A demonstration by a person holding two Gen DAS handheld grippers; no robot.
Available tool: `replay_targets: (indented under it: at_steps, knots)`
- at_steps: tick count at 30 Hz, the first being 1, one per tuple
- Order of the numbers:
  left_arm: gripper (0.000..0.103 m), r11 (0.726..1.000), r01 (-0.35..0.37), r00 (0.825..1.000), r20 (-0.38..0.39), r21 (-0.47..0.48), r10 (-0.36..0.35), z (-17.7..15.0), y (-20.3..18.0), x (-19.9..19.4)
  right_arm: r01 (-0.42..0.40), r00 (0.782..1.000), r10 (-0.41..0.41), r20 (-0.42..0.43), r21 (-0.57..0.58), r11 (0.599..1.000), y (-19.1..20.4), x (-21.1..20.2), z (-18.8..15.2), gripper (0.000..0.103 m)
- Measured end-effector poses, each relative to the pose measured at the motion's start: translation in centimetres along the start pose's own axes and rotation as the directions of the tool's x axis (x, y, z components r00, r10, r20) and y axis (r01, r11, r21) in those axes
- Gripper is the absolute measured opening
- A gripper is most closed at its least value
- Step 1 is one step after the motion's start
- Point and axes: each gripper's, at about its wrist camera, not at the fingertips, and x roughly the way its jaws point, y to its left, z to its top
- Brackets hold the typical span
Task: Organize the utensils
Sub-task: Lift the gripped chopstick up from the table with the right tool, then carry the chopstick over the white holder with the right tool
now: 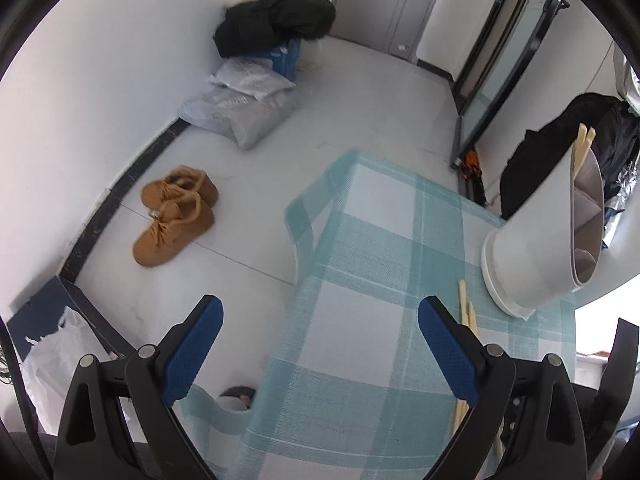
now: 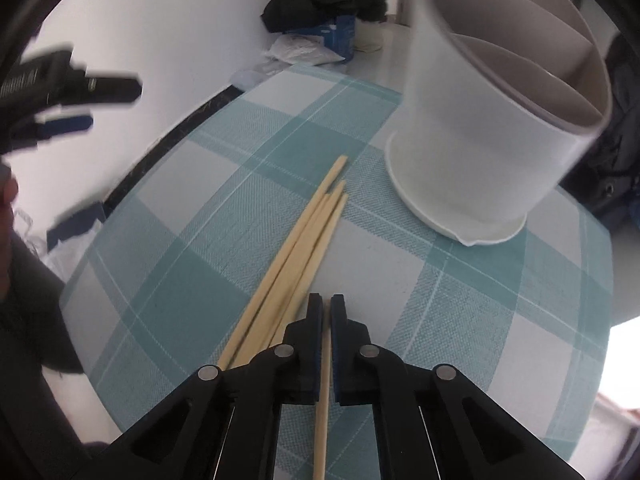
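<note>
My right gripper [image 2: 326,305] is shut on one wooden chopstick [image 2: 322,408], which runs back between its jaws toward the camera. Three more chopsticks [image 2: 304,232] lie side by side on the teal checked tablecloth [image 2: 192,264], just ahead and left of it. A white divided utensil holder [image 2: 492,136] stands to the front right. In the left wrist view my left gripper [image 1: 320,340] is open and empty above the cloth [image 1: 360,360]; the holder [image 1: 540,248], with chopsticks in it, is at the right, and the loose chopsticks [image 1: 464,308] lie beside my right finger.
The table's left edge drops to the floor, where brown boots [image 1: 176,216], grey bags [image 1: 240,112] and a black coat [image 1: 276,20] on a blue box lie. A black bag [image 1: 568,148] sits behind the holder. The left gripper [image 2: 60,92] shows blurred at far left.
</note>
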Motion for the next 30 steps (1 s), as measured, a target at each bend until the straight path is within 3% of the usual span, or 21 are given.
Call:
replay_targets:
  at_steps: [5, 9, 17, 23, 27, 30]
  knots:
    - [0.096, 0.998, 0.051, 0.996, -0.072, 0.045, -0.048, -0.2, -2.6, 1.6, -0.07, 0.994, 0.057, 0.09, 0.157, 0.985, -3.3, -2.4, -0.1, 0.003]
    - [0.096, 0.992, 0.085, 0.992, -0.104, 0.089, -0.075, -0.2, -5.5, 2.5, -0.123, 0.975, 0.072, 0.209, 0.241, 0.963, -5.8, -5.6, -0.3, 0.003]
    - [0.095, 0.983, 0.043, 0.988, -0.155, 0.179, -0.015, -0.2, -9.0, 4.8, -0.253, 0.925, 0.086, 0.369, 0.433, 0.866, -12.4, -8.6, -1.7, 0.003]
    - [0.095, 0.981, -0.018, 0.988, -0.146, 0.193, 0.047, 0.5, -9.5, 6.8, -0.268, 0.906, 0.05, 0.419, 0.48, 0.835, -15.9, -10.6, -3.3, 0.003]
    - [0.09, 0.971, -0.045, 0.987, -0.141, 0.236, 0.08, 0.2, -10.2, 7.3, -0.284, 0.897, 0.048, 0.439, 0.49, 0.824, -16.6, -11.7, -3.8, 0.003]
    - [0.076, 0.959, -0.05, 0.984, -0.152, 0.281, 0.096, -0.3, -10.8, 7.7, -0.295, 0.886, 0.045, 0.462, 0.486, 0.823, -16.4, -12.6, -4.0, 0.003]
